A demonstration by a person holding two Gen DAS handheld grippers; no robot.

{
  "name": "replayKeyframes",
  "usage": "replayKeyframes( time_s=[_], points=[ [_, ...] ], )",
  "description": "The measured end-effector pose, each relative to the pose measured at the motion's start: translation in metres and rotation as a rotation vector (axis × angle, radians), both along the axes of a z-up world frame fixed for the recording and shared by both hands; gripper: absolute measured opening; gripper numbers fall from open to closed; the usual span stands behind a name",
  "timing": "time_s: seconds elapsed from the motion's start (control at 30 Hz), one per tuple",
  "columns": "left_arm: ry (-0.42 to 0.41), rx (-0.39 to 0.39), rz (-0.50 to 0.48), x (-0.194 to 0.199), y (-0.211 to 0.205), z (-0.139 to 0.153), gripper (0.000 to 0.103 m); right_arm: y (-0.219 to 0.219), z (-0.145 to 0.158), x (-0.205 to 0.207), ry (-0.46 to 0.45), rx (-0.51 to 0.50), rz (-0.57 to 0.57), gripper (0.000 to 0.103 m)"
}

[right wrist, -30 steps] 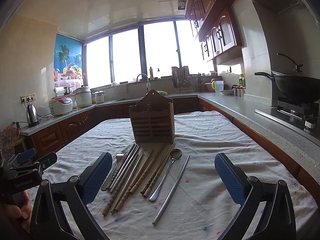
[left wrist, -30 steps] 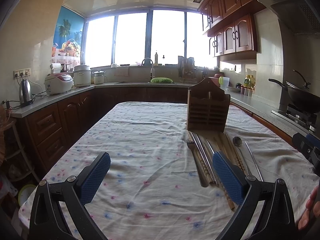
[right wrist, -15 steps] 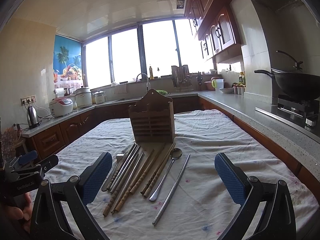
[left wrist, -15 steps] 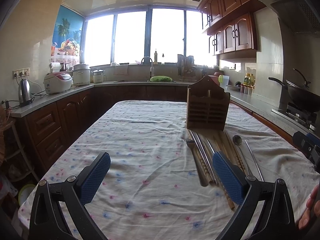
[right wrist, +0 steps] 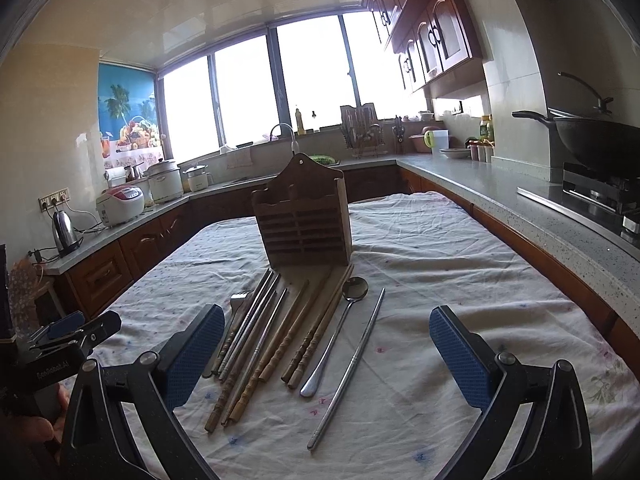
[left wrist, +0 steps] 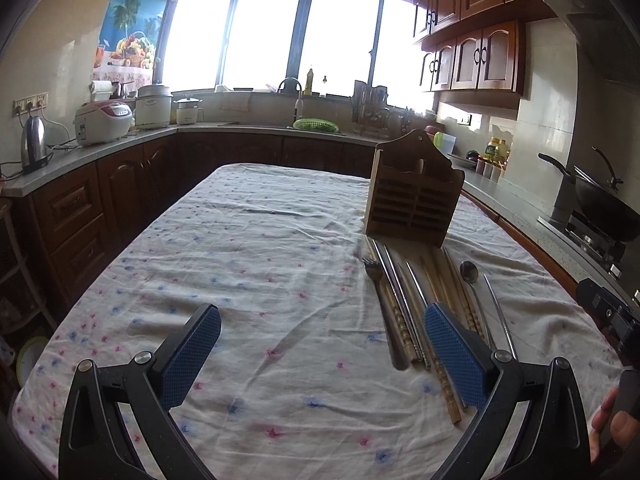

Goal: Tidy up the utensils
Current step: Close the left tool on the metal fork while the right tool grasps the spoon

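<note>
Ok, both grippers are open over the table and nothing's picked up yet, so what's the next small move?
Probably lower the right gripper onto the single metal chopstick. It lies apart at the right edge of the row, with bare cloth around it, so the open jaws can close on it without touching the spoon. The wooden holder stands upright just behind.

Left tool (left wrist: pixel 322 354) and right tool (right wrist: pixel 327 352) both wide apart, empty.

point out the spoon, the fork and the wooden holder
spoon (right wrist: pixel 354 287), right wrist view, on its bowl
fork (right wrist: pixel 239 301), right wrist view, on its tines
wooden holder (right wrist: pixel 305 227), right wrist view, on its slatted front
</note>
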State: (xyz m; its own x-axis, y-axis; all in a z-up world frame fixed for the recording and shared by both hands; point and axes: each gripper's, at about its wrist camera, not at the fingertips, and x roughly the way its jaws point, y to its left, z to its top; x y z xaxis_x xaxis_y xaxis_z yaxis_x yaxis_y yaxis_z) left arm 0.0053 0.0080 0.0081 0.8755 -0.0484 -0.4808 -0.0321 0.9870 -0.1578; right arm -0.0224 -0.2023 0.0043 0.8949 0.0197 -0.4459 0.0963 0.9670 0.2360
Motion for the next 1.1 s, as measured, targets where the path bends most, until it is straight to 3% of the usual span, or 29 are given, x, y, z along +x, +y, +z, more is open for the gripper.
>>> replayKeyframes(
  time_s=[0.33,0.57,0.9,1.1],
  points=[
    [0.107,-0.085,-0.074,0.047,0.015,0.013,0.102,-0.012,-0.001,0.033,0.081,0.066,0.02,0.103],
    [0.229,-0.192,-0.137,0.102,0.03,0.015,0.101,-0.031,-0.011,0.069,0.153,0.135,0.03,0.103],
    [0.351,-0.205,-0.195,0.175,0.019,0.003,0.085,-0.049,-0.03,0.131,0.26,0.178,0.056,0.099],
    [0.423,-0.194,-0.231,0.216,0.009,-0.016,0.068,-0.052,-0.049,0.171,0.352,0.154,0.088,0.08]
  ],
)
